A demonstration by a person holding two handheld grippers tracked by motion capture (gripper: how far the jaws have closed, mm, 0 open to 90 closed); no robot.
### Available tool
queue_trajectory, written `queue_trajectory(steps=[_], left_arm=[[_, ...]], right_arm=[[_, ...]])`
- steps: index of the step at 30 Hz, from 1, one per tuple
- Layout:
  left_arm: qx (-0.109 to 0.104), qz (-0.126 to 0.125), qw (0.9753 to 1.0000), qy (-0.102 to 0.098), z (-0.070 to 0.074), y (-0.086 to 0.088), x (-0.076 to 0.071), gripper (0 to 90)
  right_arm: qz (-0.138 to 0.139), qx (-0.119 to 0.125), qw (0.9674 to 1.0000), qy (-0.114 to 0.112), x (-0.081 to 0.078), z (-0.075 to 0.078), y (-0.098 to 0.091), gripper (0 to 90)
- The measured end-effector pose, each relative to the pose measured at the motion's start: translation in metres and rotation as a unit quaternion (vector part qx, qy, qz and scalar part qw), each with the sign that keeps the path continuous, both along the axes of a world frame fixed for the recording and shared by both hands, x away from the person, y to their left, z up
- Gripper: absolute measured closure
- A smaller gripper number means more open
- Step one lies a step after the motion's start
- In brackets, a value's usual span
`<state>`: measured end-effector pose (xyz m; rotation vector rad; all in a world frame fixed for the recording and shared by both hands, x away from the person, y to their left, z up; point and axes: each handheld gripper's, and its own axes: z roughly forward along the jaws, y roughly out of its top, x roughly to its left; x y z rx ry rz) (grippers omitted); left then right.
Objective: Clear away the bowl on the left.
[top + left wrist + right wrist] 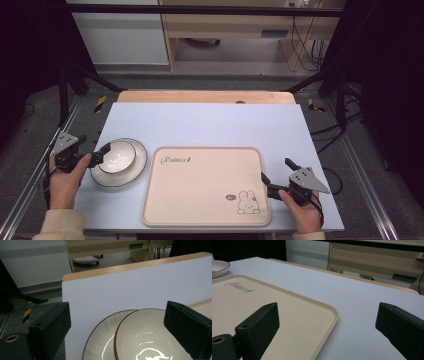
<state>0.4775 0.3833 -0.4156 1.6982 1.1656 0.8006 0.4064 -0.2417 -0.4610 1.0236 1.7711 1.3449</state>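
The left gripper (102, 150), jaws wide, straddles the rim of the bowl (118, 156) sitting on the plate (134, 172). Just beside them lies the beige rabbit tray (200, 190), whose right edge the right gripper (278, 176) flanks, jaws wide and empty.

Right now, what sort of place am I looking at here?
Probably a lab or workshop bench set up for recording, not a kitchen: a black metal frame surrounds the table, loose cables hang by wooden furniture behind, and hazard tape marks the floor.

1 bowl (117, 156), 1 plate (131, 175), 1 tray (205, 210), 2 grippers.
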Motion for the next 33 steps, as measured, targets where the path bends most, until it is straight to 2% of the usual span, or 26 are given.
queue_trajectory(steps=[3,4,5,6,8,11,15,21,23,27,30,33], left_arm=[[-0.001,0.016,0.9996,0.022,-0.004,0.003,0.001,11.6],[-0.001,0.016,0.9996,0.022,-0.004,0.003,0.001,12.8],[-0.009,0.025,0.9991,0.032,-0.006,0.004,0.001,13.4],[-0.009,0.025,0.9991,0.032,-0.006,0.004,0.001,13.9],[-0.010,0.027,0.9985,0.047,-0.009,0.006,0.002,14.6],[-0.014,0.031,0.9978,0.057,-0.011,0.006,0.002,15.6],[-0.017,0.037,0.9967,0.071,-0.013,0.005,0.003,21.0],[-0.009,0.045,0.9944,0.095,-0.014,0.007,0.003,27.6],[-0.006,0.045,0.9929,0.110,-0.014,0.008,0.002,31.7],[-0.004,0.052,0.9908,0.125,-0.016,0.007,0.002,35.5],[-0.003,0.050,0.9898,0.133,-0.018,0.006,0.003,38.2],[0.000,0.045,0.9883,0.146,-0.021,0.002,0.005,44.8]], right_arm=[[0.000,0.000,1.0000,0.001,0.000,0.000,0.000,5.2],[0.000,0.000,1.0000,0.001,0.000,0.000,0.000,5.2],[0.000,0.000,1.0000,0.001,0.000,0.000,0.000,5.2],[0.000,0.000,1.0000,0.002,0.000,0.000,0.000,5.2],[0.000,0.000,1.0000,0.001,0.000,0.000,-0.001,5.2],[-0.001,0.000,1.0000,0.001,0.000,0.000,-0.001,5.2],[-0.001,0.000,1.0000,0.003,0.000,0.000,0.000,5.2],[-0.001,0.002,1.0000,0.004,0.000,0.000,-0.001,5.2],[0.000,0.002,1.0000,0.004,0.000,0.000,-0.001,5.2],[0.001,0.004,1.0000,0.007,0.001,0.000,0.000,5.1],[0.000,0.003,1.0000,0.008,0.001,-0.001,0.000,5.1],[0.000,0.003,1.0000,0.009,0.001,-0.001,0.000,5.1]])
